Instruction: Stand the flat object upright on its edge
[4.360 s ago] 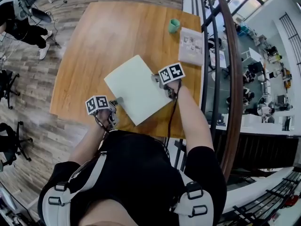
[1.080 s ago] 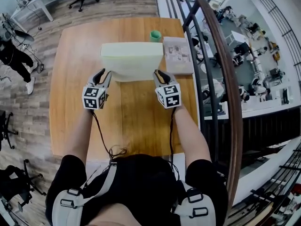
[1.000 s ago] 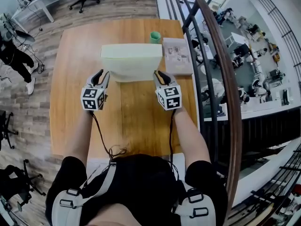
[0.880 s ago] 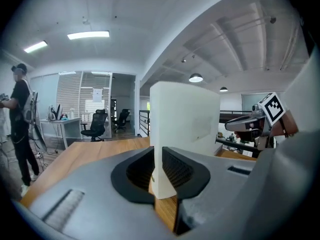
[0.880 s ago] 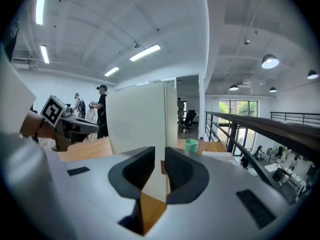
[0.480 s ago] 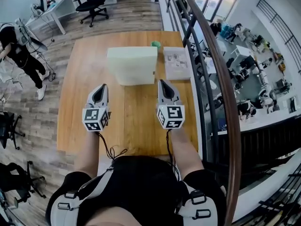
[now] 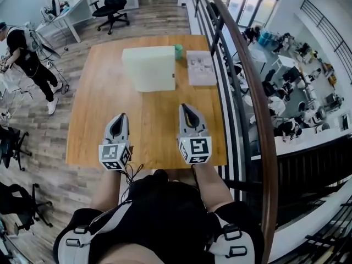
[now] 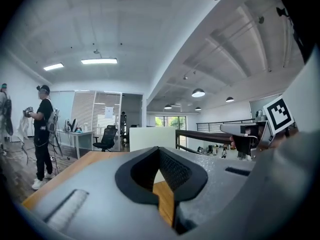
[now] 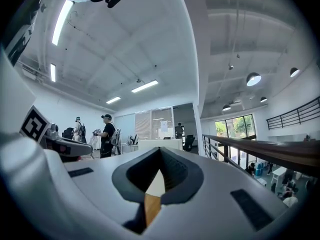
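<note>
Status: flat object [image 7: 148,69] stands upright on the counter [image 7: 104,103], on its lower long edge. It is in the far half, roughly centred side to side. We see a plain pale cream rectangle, matte, with no print or marks on the face toward us. Its top edge reads as a lighter strip, so it has some thickness. Edges look straight, corners square. Nothing props it up and neither tongs touches it.

Left tongs [image 7: 120,117] and right tongs [image 7: 184,109] are both over the near half of the counter, well apart from the flat object, tips aimed toward it. Both pairs are pressed together with nothing pinched. In the left gripper view the dark pads meet at the tip, and through the opening below them we see the pale flat object and a strip of wood. We see the same in the right gripper view.

Green cup [image 7: 178,50] sits just behind the flat object's upper right corner, partly hidden by it. Printed sheet [image 7: 201,67] lies flat just beside the flat object on the right, near the counter's right edge. We cannot tell whether the two touch.

Off the counter: person [image 7: 19,48] on the wood floor at far left, office chair [image 7: 113,1] beyond the far edge, railing [image 7: 258,103] along the right.
</note>
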`<state>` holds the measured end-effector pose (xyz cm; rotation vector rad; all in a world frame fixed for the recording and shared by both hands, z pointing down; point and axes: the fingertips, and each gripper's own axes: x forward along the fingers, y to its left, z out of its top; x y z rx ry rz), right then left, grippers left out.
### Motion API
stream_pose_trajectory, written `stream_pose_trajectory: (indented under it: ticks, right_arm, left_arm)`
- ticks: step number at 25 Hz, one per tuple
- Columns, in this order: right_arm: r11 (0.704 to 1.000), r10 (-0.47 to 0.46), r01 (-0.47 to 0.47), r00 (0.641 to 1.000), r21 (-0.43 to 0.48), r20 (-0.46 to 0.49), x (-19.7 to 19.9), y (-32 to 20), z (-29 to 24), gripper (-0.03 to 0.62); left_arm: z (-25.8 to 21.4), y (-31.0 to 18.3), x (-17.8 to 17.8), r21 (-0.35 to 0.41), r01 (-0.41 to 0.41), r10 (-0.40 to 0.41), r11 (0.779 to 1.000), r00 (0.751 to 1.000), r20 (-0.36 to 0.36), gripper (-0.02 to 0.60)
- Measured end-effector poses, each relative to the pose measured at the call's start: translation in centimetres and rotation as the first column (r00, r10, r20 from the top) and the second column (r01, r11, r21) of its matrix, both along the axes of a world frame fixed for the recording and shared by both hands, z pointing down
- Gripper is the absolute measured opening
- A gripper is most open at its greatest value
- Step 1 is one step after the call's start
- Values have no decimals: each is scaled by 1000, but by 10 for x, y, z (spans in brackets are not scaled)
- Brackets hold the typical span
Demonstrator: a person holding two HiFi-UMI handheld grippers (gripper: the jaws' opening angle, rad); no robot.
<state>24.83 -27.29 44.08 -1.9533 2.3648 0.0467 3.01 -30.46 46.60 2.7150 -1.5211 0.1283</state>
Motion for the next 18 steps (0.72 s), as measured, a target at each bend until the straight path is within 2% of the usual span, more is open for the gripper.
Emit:
stream_pose_trajectory:
  ticks: [2, 6, 10, 18]
  right_arm:
    - [1000, 11, -11, 1000, -3, 0, 4, 8, -2, 5]
    - [999, 44, -44, 999, 1, -9, 9, 21, -4, 5]
    - [999, 49, -49, 999, 14, -4, 6, 39, -2, 5]
    - [999, 44, -44, 999, 17, -11, 17, 47, -16, 5]
  left_arm:
    - [-5, 9, 2, 3, 9, -9, 1000, 1000, -11, 5]
    - [-12, 25, 4, 47, 10, -12, 999, 1000, 25, 4]
    - [-5, 45, 4, 51, -6, 5, 999, 1000, 27, 4]
    - [-23, 44, 22, 49, -7, 6, 999, 1000, 17, 4]
